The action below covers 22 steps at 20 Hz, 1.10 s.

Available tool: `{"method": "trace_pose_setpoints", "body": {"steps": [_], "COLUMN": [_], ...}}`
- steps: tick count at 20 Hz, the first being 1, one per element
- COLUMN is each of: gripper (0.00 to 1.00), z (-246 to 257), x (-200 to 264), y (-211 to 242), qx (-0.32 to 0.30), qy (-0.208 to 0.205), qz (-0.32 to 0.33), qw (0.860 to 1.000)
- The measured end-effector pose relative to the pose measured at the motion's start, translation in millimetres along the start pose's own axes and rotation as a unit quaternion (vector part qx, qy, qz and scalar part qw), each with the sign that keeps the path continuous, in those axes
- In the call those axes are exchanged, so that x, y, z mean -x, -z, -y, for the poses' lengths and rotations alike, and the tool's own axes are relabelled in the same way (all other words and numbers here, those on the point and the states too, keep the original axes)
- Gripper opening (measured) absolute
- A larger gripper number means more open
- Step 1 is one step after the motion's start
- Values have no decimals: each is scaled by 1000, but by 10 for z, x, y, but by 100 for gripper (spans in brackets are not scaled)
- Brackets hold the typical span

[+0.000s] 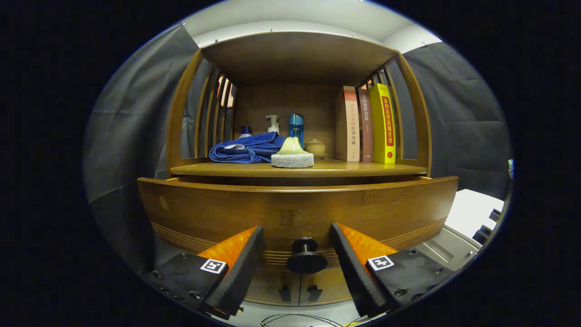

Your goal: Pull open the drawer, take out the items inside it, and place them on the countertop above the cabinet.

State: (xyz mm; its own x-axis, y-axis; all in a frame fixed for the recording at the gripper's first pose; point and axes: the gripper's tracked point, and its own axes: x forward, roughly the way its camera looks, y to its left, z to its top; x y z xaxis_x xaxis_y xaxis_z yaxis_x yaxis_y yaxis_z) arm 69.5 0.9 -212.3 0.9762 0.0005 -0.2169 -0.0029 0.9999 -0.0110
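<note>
A wooden cabinet has a curved drawer front (295, 211) that stands pulled out from under the countertop (363, 169). A dark round knob (306, 258) sits low on the drawer front. My gripper (297, 234) is open, its two fingers on either side of the knob without touching it. The inside of the drawer is hidden behind its front. On the countertop lie a folded blue towel (247, 150) and a scrubbing brush with a pale green handle on a white pad (292, 155).
At the back of the shelf stand a pump bottle (273, 124), a blue bottle (296, 127), a small lidded jar (316, 146) and three upright books (367, 125) on the right. A white surface (472, 211) lies to the right of the cabinet. Cables lie on the floor below.
</note>
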Motion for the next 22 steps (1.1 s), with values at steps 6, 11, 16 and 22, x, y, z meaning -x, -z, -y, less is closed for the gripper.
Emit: {"method": "trace_pose_setpoints", "body": {"steps": [6, 11, 16, 22], "gripper": [98, 98, 98, 98], "z": [-7, -21, -30, -48], "x": [-297, -464, -604, -614], "y": [19, 33, 33, 58], "qx": [1, 1, -5, -10], "qy": [4, 6, 8, 5], "qz": [-9, -12, -18, -18], "qw": [1000, 1000, 1000, 1000]}}
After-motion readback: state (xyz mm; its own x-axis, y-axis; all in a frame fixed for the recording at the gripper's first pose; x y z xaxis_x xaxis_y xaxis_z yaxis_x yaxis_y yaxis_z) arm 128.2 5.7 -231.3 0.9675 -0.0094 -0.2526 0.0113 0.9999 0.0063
